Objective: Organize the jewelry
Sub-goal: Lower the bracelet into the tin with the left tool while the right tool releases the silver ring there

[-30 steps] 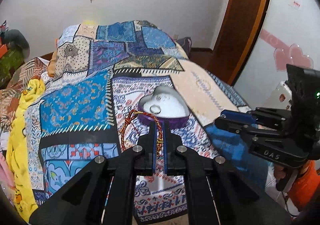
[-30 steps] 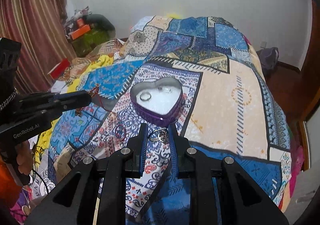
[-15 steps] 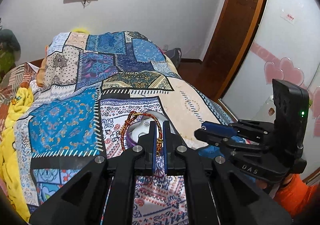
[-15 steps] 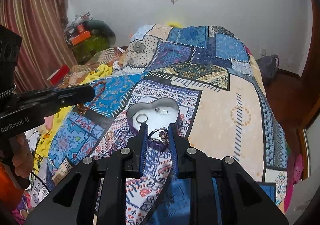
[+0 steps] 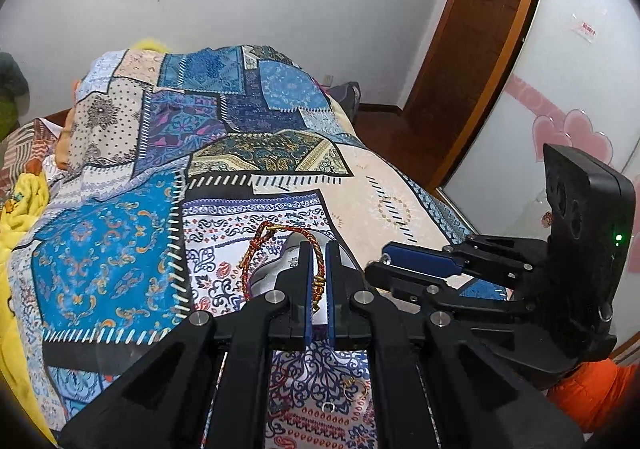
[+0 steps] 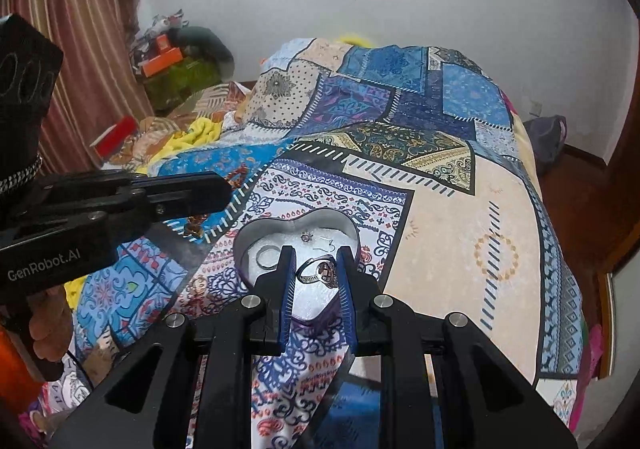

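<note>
A purple heart-shaped tin (image 6: pixel 256 227) with a white lining sits on the patchwork quilt (image 6: pixel 460 249). A plain ring (image 6: pixel 267 256), a small stud (image 6: pixel 306 237) and an earring hook (image 6: pixel 329 246) lie inside it. My right gripper (image 6: pixel 316 263) is shut on a silver ring (image 6: pixel 318 272) with a dark red stone, held over the tin. My left gripper (image 5: pixel 319 249) is shut on a red and gold braided cord bracelet (image 5: pixel 276 233), held above the tin (image 5: pixel 288 253), which its fingers mostly hide. The left gripper also shows in the right wrist view (image 6: pixel 216 191).
Small gold earrings (image 5: pixel 352 385) lie on the quilt near the bed's front edge. A yellow blanket (image 5: pixel 16 209) lies at the left. A wooden door (image 5: pixel 480 29) and a wardrobe panel with pink hearts (image 5: pixel 568 129) stand on the right. Curtains and clutter (image 6: pixel 168 61) are at the left.
Both grippers have moved forward and down toward the heart tin. The right gripper's ring is now over the tin's lining. The left gripper's bracelet now overlaps the tin.
</note>
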